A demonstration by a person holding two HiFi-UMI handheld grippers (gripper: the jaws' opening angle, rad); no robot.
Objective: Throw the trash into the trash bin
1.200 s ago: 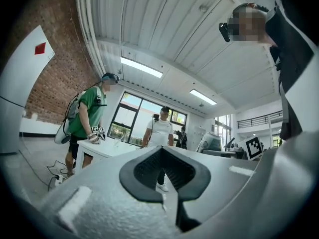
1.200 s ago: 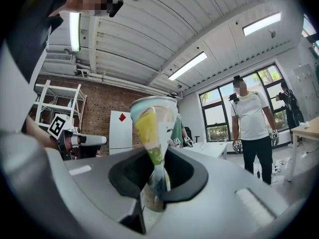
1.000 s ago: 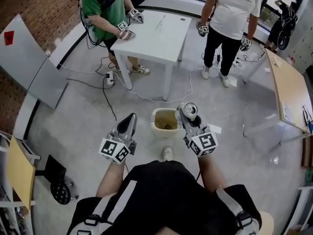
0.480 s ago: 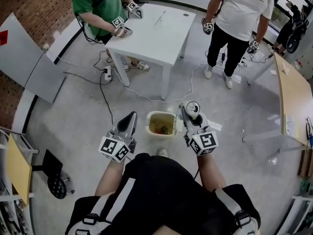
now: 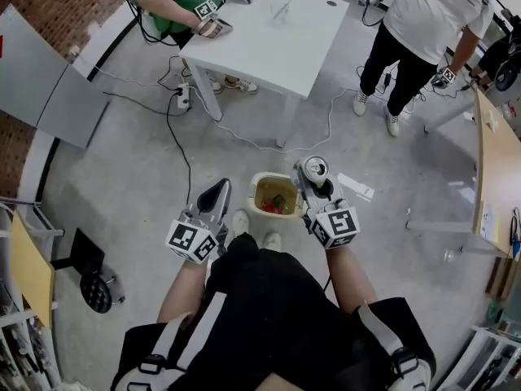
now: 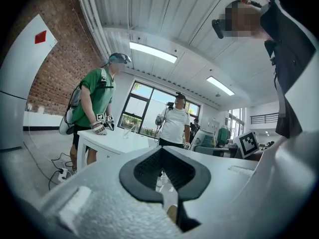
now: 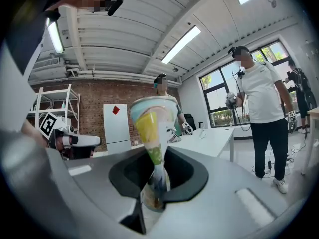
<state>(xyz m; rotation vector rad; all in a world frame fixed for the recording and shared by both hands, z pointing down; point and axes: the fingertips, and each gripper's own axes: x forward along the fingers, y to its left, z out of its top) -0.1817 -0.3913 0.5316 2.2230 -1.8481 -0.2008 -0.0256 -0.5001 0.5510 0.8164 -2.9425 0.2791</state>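
A cream trash bin (image 5: 262, 182) with some rubbish inside stands on the grey floor just ahead of my feet, between the two grippers. My right gripper (image 5: 317, 185) is shut on a squashed drink can (image 5: 314, 169), which it holds upright by the bin's right rim. In the right gripper view the can (image 7: 151, 133), printed yellow and green, is pinched between the jaws of that gripper (image 7: 155, 179). My left gripper (image 5: 218, 192) hovers left of the bin. Its jaws (image 6: 167, 183) are together with nothing in them.
A white table (image 5: 269, 35) stands ahead, with two people holding grippers at it. Cables (image 5: 175, 129) and a power strip (image 5: 185, 96) lie on the floor to the left. A paper scrap (image 5: 356, 187) lies right of the bin, a wooden table (image 5: 496, 177) at far right.
The bin has come closer to my feet and now lies between the two grippers. Both grippers moved forward and lower. The can stays in the right gripper.
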